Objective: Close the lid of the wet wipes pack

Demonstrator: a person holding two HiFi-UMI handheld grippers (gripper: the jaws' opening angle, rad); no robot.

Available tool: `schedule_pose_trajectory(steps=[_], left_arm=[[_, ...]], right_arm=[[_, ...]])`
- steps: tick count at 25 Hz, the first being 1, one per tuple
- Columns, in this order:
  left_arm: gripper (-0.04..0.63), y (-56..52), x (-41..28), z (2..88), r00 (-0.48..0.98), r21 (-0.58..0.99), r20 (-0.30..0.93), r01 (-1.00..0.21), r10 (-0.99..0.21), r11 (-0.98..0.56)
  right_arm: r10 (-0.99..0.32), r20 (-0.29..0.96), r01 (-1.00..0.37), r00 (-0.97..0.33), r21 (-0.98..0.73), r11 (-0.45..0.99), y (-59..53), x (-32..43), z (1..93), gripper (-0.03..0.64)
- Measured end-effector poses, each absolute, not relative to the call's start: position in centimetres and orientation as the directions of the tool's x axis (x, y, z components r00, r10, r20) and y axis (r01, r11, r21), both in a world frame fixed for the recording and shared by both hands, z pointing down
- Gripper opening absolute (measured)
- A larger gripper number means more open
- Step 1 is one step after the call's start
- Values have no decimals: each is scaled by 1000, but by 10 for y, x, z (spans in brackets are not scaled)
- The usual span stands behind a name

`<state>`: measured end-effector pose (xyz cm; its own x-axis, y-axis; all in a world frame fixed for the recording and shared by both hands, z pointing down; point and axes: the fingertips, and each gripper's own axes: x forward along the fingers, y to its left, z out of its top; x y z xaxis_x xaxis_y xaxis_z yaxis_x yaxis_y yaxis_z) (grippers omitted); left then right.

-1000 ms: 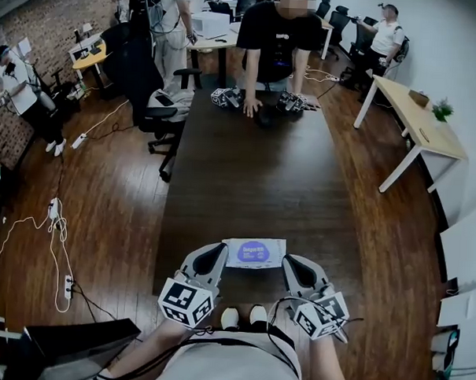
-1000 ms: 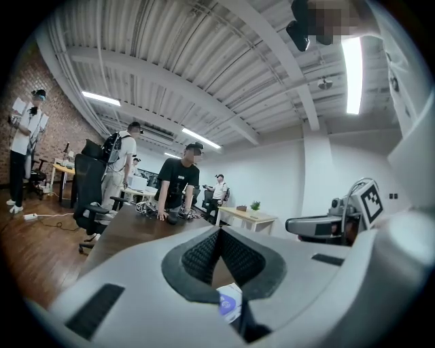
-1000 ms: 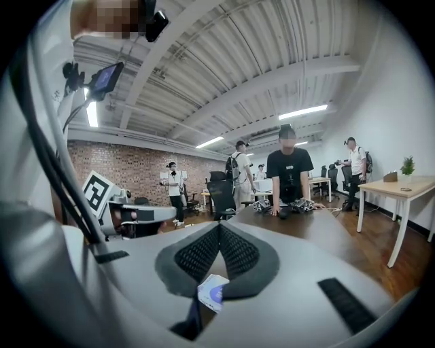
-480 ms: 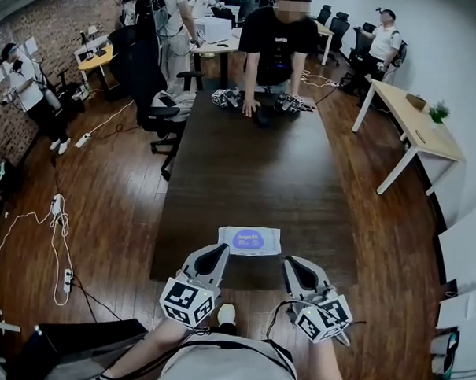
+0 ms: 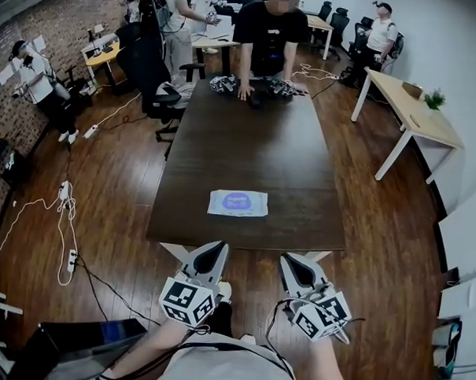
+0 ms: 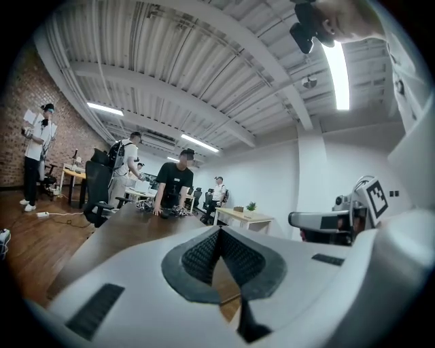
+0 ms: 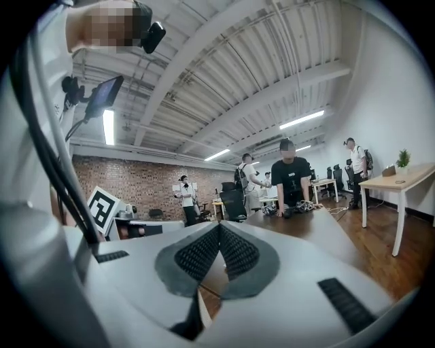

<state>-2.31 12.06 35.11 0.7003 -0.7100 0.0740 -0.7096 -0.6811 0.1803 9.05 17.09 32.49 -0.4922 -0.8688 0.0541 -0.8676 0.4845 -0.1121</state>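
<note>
- Counter (image 5: 248, 146): a long, dark, smooth wooden slab running up the middle of the frame. A light pack may well slide on that surface under a sideways push, so pressure should come from above.
- The 2 grippers: left gripper (image 5: 217, 248) and right gripper (image 5: 287, 261) sit at the bottom of the frame, below the counter's lower edge and well apart from the pack. Both pairs of jaws are pressed together with nothing between them. The shells are hard, pale and wedge-shaped, and the pads (image 6: 200, 255) are dark and ribbed. A hard tip could dent or drag the soft pack.
- Pack (image 5: 237, 202): a flat, pale, soft-looking rectangle with crimped ends, lying at centre frame near the counter's lower edge. Pressing it with only 1 gripper may shove it away.
- Lid (image 5: 237, 200): probably the blue oval patch in the pack's middle. It looks flat, though I cannot tell whether it is sealed. A half-pressed flap could spring up.
</note>
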Motion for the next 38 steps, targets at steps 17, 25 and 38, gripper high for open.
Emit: schedule_pose_trajectory(steps=[17, 25, 38], left_arm=[[2, 229, -48, 332, 653, 136, 48, -754, -756, -643], [2, 224, -75, 331, 655, 142, 61, -752, -753, -643], [2, 211, -100, 325, 663, 152, 64, -745, -745, -650]], right_arm=[[-852, 26, -849, -523, -96, 519, 280, 73, 321, 6], [-844, 44, -843, -534, -96, 529, 277, 42, 320, 6], [-847, 52, -848, -529, -75, 525, 270, 20, 308, 6]])
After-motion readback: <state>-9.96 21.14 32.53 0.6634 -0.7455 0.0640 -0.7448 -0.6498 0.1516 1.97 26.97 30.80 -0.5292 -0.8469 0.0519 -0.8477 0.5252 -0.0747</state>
